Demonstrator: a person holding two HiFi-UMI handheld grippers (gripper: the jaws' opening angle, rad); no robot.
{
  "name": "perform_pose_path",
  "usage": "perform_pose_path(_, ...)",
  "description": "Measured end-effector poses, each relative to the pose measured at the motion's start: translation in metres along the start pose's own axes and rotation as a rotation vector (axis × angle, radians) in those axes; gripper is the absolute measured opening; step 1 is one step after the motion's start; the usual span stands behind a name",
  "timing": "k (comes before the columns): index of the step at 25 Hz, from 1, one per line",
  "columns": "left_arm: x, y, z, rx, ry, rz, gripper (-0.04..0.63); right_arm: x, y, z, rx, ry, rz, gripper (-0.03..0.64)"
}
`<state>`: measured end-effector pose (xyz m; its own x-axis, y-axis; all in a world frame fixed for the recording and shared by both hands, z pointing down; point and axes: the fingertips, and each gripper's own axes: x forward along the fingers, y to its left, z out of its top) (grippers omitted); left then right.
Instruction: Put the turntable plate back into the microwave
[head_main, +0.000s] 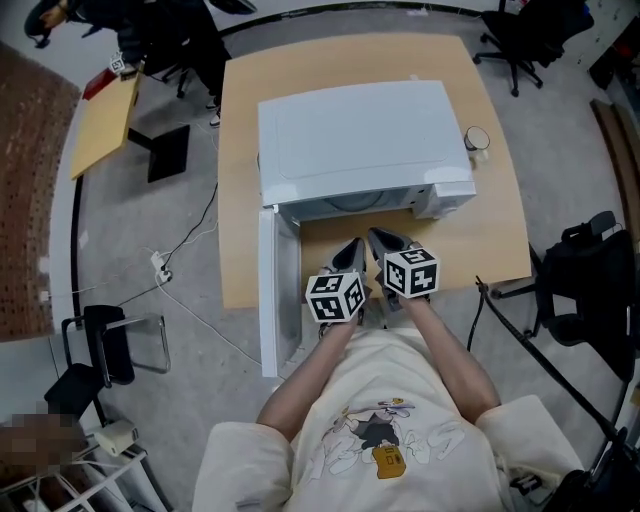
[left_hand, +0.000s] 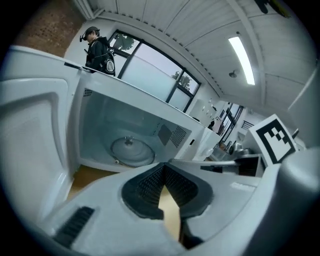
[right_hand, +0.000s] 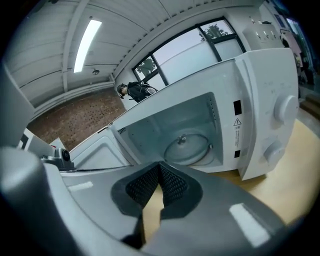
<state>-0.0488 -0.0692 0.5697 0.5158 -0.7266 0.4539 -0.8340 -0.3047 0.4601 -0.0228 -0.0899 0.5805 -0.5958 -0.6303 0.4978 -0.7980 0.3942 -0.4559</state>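
Note:
The white microwave (head_main: 355, 145) stands on a wooden table (head_main: 240, 200) with its door (head_main: 277, 295) swung open to the left. The glass turntable plate (left_hand: 132, 150) (right_hand: 187, 149) lies flat on the floor of the oven cavity. Both grippers hover side by side just in front of the opening, clear of the plate. My left gripper (head_main: 350, 252) (left_hand: 164, 168) is shut with nothing between its ribbed pads. My right gripper (head_main: 386, 242) (right_hand: 160, 168) is also shut and empty. In the head view the microwave's top hides the plate.
The control panel with two knobs (right_hand: 280, 122) is right of the cavity. A mug (head_main: 477, 139) sits on the table beside the microwave. Office chairs (head_main: 590, 290) and cables (head_main: 185, 250) surround the table. A person (left_hand: 97, 50) stands far off by the windows.

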Motion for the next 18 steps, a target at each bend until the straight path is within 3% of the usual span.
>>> perform_pose_path(18, -0.0010, 0.0019, -0.0077, -0.008, 0.038, 0.001, -0.002, -0.0002, 0.0078, -0.0047, -0.023, 0.011, 0.003, 0.006)
